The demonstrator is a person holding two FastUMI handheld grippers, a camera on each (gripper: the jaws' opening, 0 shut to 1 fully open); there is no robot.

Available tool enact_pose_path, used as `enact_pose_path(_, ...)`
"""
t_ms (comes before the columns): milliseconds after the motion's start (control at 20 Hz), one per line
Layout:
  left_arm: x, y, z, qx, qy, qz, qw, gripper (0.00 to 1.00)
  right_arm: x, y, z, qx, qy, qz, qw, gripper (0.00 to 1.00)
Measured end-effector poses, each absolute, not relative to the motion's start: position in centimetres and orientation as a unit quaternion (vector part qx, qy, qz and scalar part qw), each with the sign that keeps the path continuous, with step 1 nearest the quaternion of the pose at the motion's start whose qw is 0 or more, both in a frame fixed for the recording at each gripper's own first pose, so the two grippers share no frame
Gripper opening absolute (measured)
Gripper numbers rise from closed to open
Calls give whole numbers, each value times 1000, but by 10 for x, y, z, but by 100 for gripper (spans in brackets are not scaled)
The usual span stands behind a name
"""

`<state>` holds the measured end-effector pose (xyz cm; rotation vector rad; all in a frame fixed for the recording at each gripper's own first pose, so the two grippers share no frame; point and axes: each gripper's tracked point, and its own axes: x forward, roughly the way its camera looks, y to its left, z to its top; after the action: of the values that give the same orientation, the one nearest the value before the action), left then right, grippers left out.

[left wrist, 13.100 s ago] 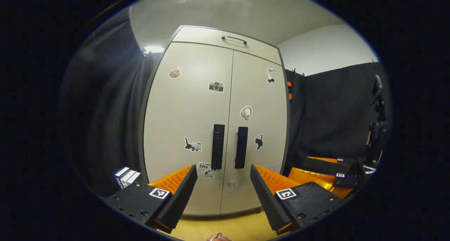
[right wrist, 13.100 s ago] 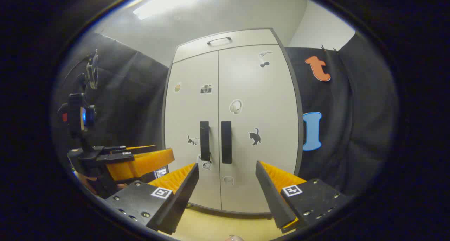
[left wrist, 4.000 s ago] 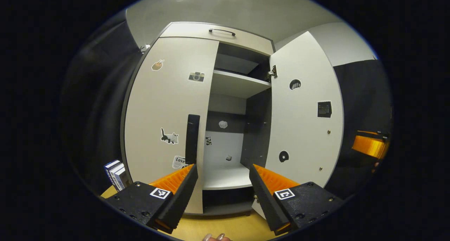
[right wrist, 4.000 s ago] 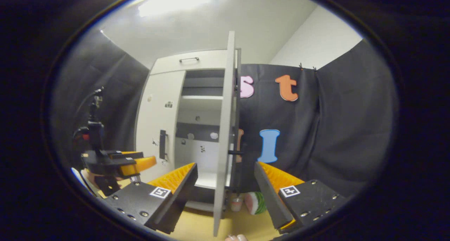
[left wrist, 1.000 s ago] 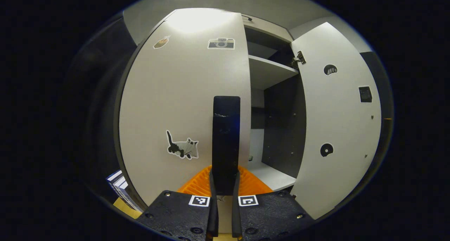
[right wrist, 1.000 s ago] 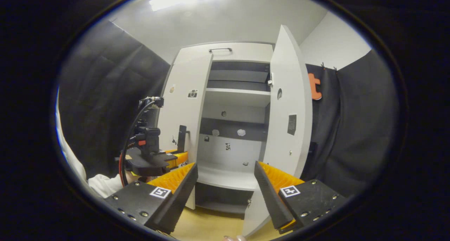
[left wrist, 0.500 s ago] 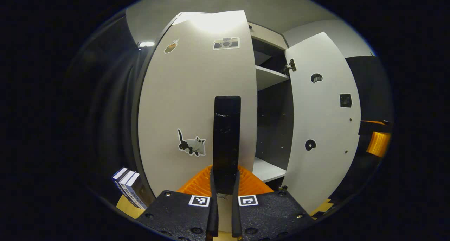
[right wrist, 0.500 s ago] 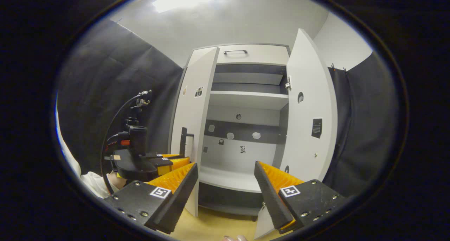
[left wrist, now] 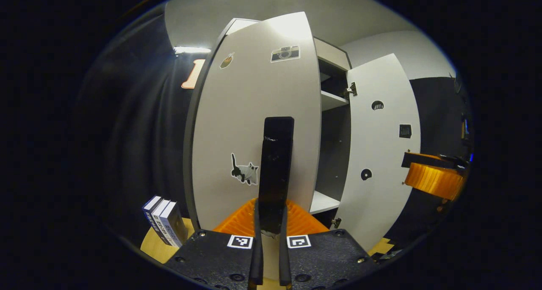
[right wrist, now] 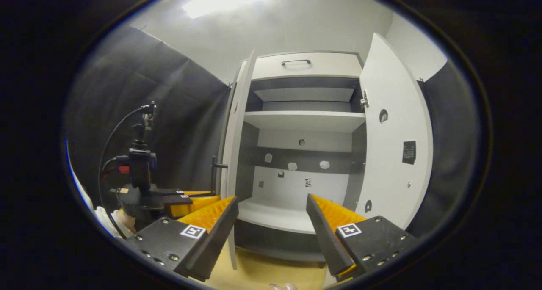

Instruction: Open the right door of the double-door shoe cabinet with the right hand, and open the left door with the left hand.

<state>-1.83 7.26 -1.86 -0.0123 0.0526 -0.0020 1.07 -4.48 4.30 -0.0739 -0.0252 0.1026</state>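
Note:
The pale shoe cabinet (right wrist: 302, 63) stands with both doors swung out. In the left gripper view my left gripper (left wrist: 270, 209) is shut on the black vertical handle (left wrist: 276, 154) of the left door (left wrist: 250, 125), which carries cat and camera stickers. The right door (left wrist: 381, 154) stands wide open beyond it. In the right gripper view my right gripper (right wrist: 272, 199) is open and holds nothing, facing the bare shelves (right wrist: 302, 120). The left door (right wrist: 234, 154) shows nearly edge-on there, with the left gripper (right wrist: 203, 195) at its handle (right wrist: 214, 169).
A few books (left wrist: 163, 222) stand on the wooden floor (right wrist: 271, 273) left of the cabinet. Black cloth walls close in on both sides. A person's white sleeve (right wrist: 106, 222) shows behind the left gripper. The right gripper (left wrist: 432, 178) hangs beside the open right door.
The left door has swung farther out, with my left gripper still shut on its handle. The right door, shut at the start, stays wide open. My right gripper stays open, facing the shelves more squarely.

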Motion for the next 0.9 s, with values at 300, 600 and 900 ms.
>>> enact_pose_path(300, -45, 97, -12, -49, 21, 10, 999, 14, 32, -20, 30, -35, -10, 76, 996, 96)
enact_pose_path(600, -70, 123, -7, -43, 19, 38, 998, 14, 33, 5, 29, -38, -8, 93, 995, 96)
enact_pose_path(900, -92, 161, 3, -48, -4, 71, 996, 6, 41, 31, 33, -35, -17, 120, 992, 97)
